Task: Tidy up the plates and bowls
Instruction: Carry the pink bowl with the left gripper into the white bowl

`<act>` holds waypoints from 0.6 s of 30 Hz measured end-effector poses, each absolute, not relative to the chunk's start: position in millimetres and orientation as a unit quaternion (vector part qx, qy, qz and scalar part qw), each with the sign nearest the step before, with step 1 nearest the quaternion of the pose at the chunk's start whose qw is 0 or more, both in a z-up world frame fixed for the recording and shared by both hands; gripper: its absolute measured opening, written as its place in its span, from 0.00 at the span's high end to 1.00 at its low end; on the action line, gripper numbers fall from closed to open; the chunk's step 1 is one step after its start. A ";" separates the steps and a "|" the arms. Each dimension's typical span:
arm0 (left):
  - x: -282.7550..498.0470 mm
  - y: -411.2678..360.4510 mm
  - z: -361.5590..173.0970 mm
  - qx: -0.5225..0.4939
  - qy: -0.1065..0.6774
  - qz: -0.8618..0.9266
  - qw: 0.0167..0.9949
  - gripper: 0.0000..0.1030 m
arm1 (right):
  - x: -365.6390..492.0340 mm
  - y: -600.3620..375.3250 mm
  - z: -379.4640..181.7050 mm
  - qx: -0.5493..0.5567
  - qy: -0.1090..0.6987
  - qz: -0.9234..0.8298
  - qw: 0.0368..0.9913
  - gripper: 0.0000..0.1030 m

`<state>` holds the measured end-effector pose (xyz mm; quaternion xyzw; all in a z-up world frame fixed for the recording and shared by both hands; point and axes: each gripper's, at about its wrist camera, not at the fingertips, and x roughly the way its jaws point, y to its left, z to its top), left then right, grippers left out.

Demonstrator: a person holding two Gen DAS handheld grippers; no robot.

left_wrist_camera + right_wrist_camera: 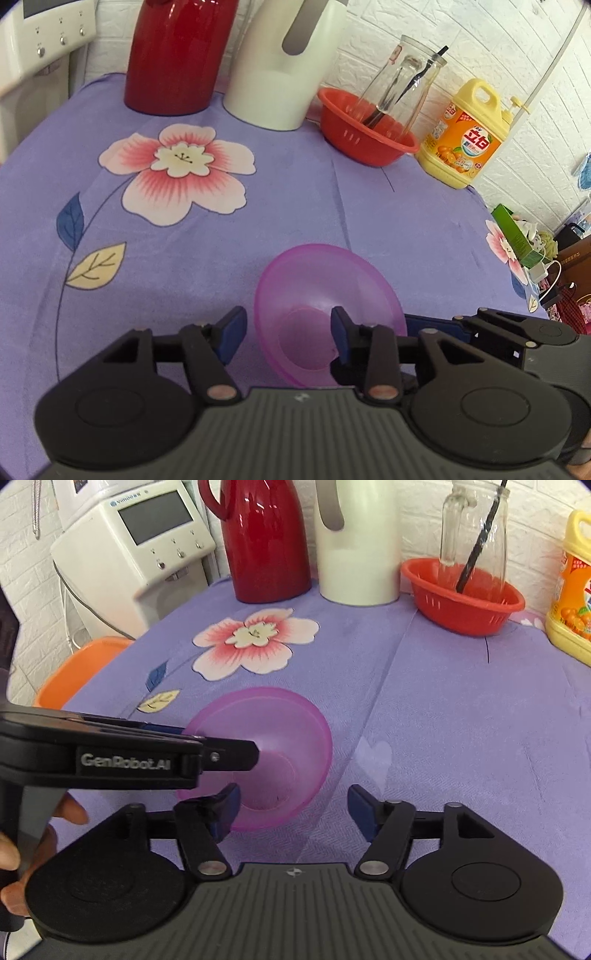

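We find one translucent pink bowl (325,314) standing upright on the purple flowered cloth (229,251), near the front edge of the table. The left gripper (288,332) straddles the bowl's left rim: its right finger sits down inside the bowl, the left finger outside over the cloth. The jaws stand partly apart; we see no pad pressing on the rim wall, so nothing is gripped. In the right wrist view the same tool reaches in from the left, its tip over the bowl's inner wall.

The right gripper (293,814) has its jaws wide apart. Its left finger lies just beside the near-left rim of the bowl, overlapping it in view; whether it touches we cannot tell. Its right finger hangs over bare cloth, clear of the bowl. It holds nothing. A hand (22,845) grips the handle of the left tool at the lower left edge.

Along the back of the table, left to right: a red jug (177,55), a white jug (284,66), a red basket (365,133) with a glass bottle (402,85) standing in it and a dark straw in the bottle, then a yellow detergent bottle (469,136). White brick-pattern wall (443,40) behind. A white appliance (136,542) with a screen stands off the table's left corner, an orange stool (81,668) below it. Clutter sits past the right table edge.
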<state>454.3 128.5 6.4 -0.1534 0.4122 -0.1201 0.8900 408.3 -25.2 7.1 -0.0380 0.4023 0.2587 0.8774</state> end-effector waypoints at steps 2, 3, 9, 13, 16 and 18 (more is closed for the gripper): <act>457.1 125.6 0.1 -0.160 0.421 -0.123 0.884 0.64 | 410.0 -20.2 5.9 -0.035 0.402 0.266 0.876 0.00; 458.5 125.2 -3.0 -0.169 0.424 -0.125 0.881 0.64 | 412.4 -16.2 3.6 -0.037 0.406 0.269 0.873 0.00; 454.7 121.6 13.6 -0.176 0.412 -0.109 0.887 0.66 | 409.6 -5.5 5.9 -0.048 0.411 0.263 0.871 0.07; 443.7 110.5 35.7 -0.170 0.400 -0.120 0.893 0.66 | 399.6 -15.8 26.6 -0.044 0.396 0.256 0.881 0.07; 425.8 93.6 50.5 -0.163 0.391 -0.136 0.895 0.66 | 382.9 -30.5 41.7 -0.047 0.384 0.247 0.888 0.06; 409.5 78.5 60.2 -0.161 0.385 -0.150 0.896 0.66 | 368.2 -43.7 49.9 -0.046 0.380 0.238 0.893 0.05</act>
